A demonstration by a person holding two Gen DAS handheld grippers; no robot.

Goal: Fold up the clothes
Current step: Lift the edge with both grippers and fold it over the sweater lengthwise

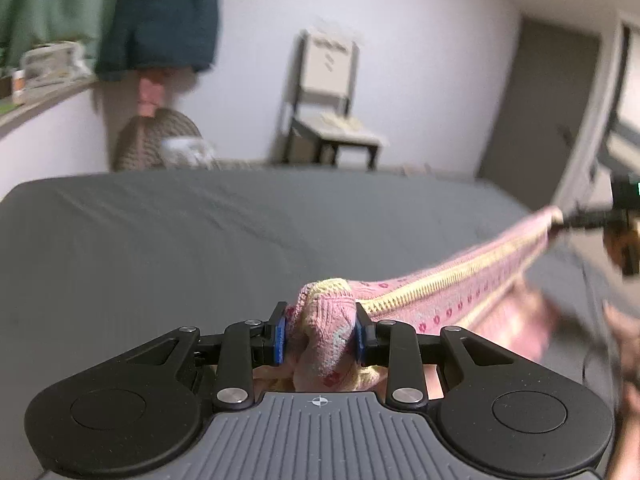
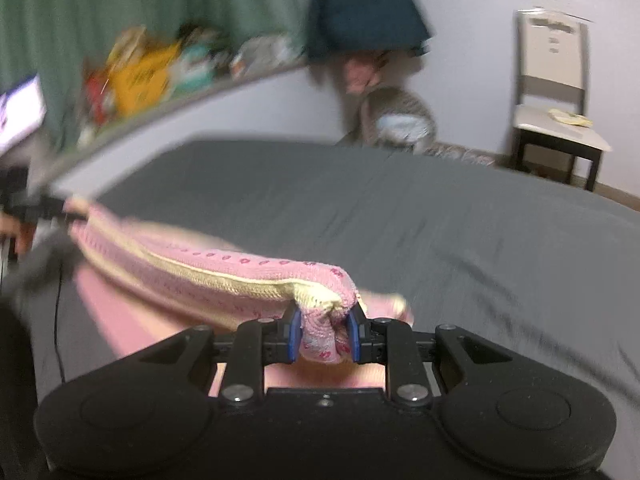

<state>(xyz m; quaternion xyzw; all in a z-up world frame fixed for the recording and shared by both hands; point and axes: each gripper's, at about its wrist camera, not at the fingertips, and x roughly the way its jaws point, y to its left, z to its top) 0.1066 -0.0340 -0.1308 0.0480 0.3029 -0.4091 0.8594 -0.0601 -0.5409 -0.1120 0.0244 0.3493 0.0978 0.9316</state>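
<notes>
While each pair of jaws is clamped on a bunched corner of the pink knitted garment (image 1: 432, 292), the cloth hangs stretched between the left gripper (image 1: 320, 334) and the right gripper (image 2: 323, 336), its cream ribbed edge uppermost. Its lower part droops toward the grey bed sheet (image 1: 160, 240) just beneath. Beyond the bed, a chair (image 2: 556, 92) stands against the pale wall, and a dark teal cloth (image 1: 160, 20) hangs beside green curtains (image 2: 120, 4).
</notes>
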